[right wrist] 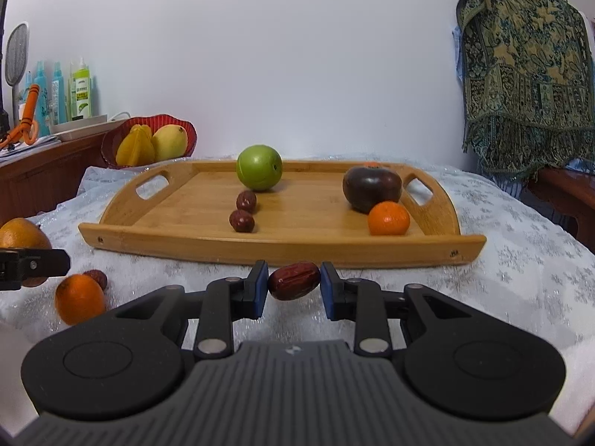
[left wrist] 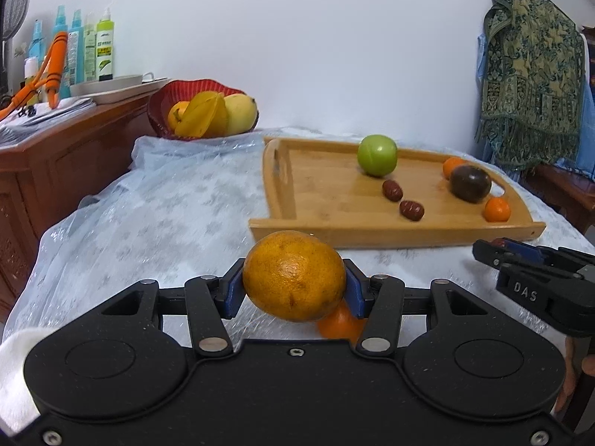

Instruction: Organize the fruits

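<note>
Clearly the table (right wrist: 520, 278), under a pale, glittery cloth, fills the lower half of both views, with a white wall behind. At centre sits a wooden tray (right wrist: 282, 249) holding a green fruit (right wrist: 259, 167), dark fruit (right wrist: 372, 188), small orange (right wrist: 388, 218) and two dates. Upper left, a red basket (left wrist: 163, 100) stands by a wooden cabinet (left wrist: 55, 156). The left gripper (left wrist: 293, 286) clamps a large orange (left wrist: 293, 275); the right gripper (right wrist: 293, 286) pinches a date (right wrist: 293, 280).

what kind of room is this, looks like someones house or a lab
Most likely a lived-in home: a cloth-covered table with a red fruit bowl, toiletry bottles on a wooden cabinet, and a patterned shawl hung nearby.
</note>
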Available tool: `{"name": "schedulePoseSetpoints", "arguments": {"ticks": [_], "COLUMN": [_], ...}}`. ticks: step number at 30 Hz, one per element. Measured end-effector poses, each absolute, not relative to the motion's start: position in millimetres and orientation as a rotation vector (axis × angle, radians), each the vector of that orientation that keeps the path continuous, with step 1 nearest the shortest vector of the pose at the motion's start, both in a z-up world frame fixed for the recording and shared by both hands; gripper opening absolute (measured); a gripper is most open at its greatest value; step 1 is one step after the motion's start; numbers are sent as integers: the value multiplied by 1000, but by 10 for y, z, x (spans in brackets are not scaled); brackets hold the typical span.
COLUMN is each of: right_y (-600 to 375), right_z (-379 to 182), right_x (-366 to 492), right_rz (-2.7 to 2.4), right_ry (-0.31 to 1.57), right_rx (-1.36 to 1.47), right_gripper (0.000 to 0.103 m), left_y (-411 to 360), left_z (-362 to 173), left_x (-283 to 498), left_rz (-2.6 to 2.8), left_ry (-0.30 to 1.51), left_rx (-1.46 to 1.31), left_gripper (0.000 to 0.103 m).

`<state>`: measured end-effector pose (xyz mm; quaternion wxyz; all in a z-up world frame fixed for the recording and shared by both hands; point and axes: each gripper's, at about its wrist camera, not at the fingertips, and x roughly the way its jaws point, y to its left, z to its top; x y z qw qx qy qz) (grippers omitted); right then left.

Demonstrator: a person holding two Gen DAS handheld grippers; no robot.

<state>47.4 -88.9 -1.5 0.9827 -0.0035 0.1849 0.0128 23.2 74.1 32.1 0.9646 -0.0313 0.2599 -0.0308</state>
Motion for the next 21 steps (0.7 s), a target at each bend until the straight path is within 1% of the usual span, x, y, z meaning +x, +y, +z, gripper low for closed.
{"name": "schedulePoseSetpoints", "arguments": {"ticks": [12,21], "right_y": [-1031,-1136], "right_z": [230,403], "right_x": [706,1013], "right_rz": [24,19], "right_ry": [338,326], "right_rx": [32,60], "right_gripper": [35,35], "left_y": [508,431], "left_z": [625,721], "left_x": [640,1070], "left_rz": [-108,-131], "left_ry": [489,539], "left_rx": [-65,-103], "left_gripper": [50,50]}}
